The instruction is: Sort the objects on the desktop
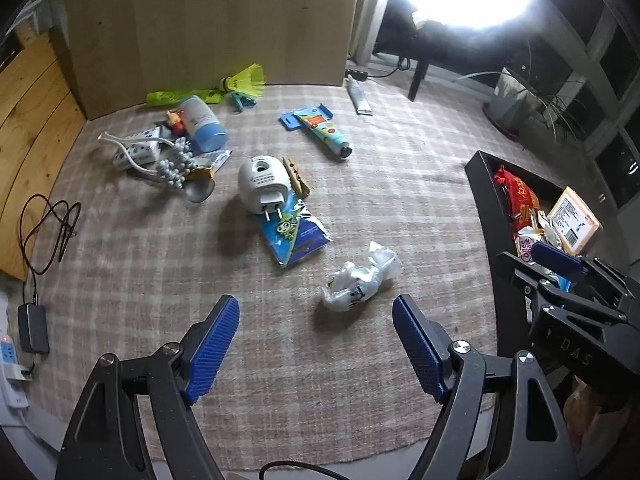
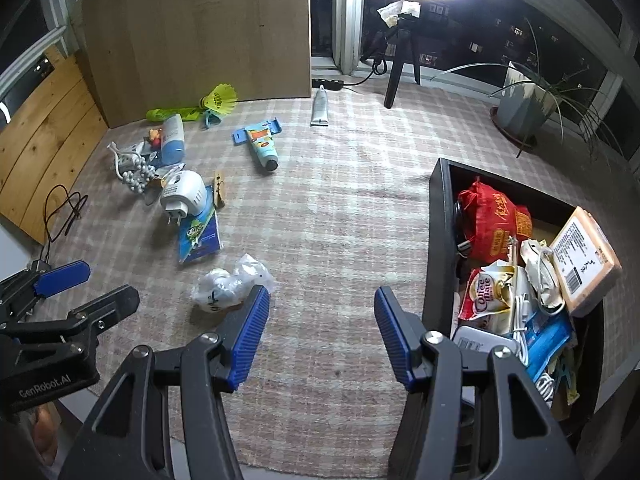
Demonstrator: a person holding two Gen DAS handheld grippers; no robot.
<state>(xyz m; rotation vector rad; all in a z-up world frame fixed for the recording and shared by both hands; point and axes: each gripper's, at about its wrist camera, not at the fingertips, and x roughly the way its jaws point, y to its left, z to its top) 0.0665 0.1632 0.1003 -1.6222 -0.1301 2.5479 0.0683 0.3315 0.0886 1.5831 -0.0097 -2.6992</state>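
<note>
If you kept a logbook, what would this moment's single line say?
left gripper: open, empty | right gripper: open, empty | nearest: crumpled plastic bag on cloth | black bin: partly filled

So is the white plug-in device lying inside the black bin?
No, the white plug-in device lies out on the checked cloth, resting partly on a blue cartoon packet, well apart from the black bin.

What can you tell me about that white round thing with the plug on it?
The white plug-in gadget looks like smooth plastic, rounded like a dome, with a dark hole on top, a printed label and two metal prongs. It lies on the checked cloth, resting on a blue cartoon packet, with a wooden clothespin against its side.
</note>
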